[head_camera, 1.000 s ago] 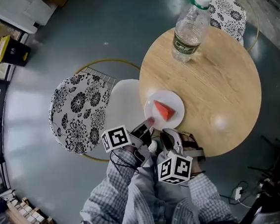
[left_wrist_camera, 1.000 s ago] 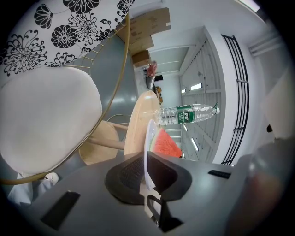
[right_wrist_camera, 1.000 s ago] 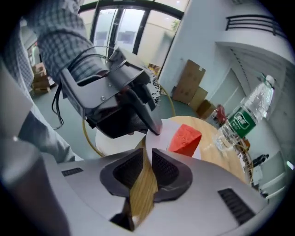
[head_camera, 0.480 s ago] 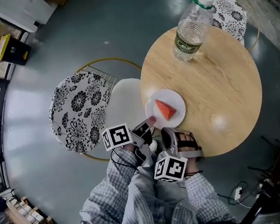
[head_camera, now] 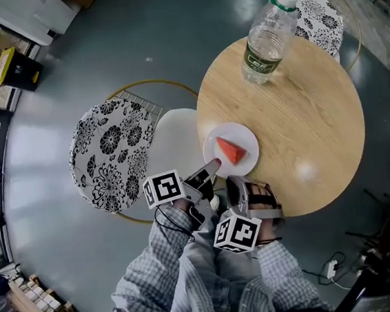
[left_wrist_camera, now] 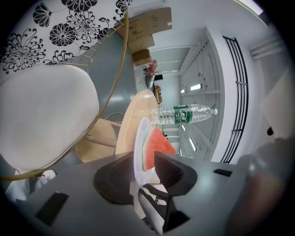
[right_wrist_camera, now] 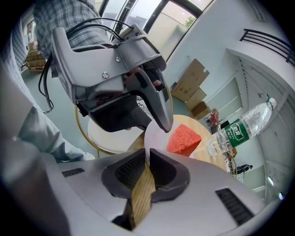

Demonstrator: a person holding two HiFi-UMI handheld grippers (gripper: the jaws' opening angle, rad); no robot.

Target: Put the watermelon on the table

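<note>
Head view showed the plate (head_camera: 244, 138) with watermelon (head_camera: 231, 152) nudged farther onto the surface (head_camera: 302, 116), nearly placed; left hand-held gripper (head_camera: 211, 165) clenched its rim, right hand-held gripper (head_camera: 236, 187) the surface's edge.

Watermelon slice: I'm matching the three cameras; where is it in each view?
Head view: watermelon slice at centre, on the plate.
Left gripper view: slice centre, beyond the left tool gripping the plate.
Right gripper view: slice right of centre, above the right tool clamping the table edge.
Shared landmark: water bottle.
</note>
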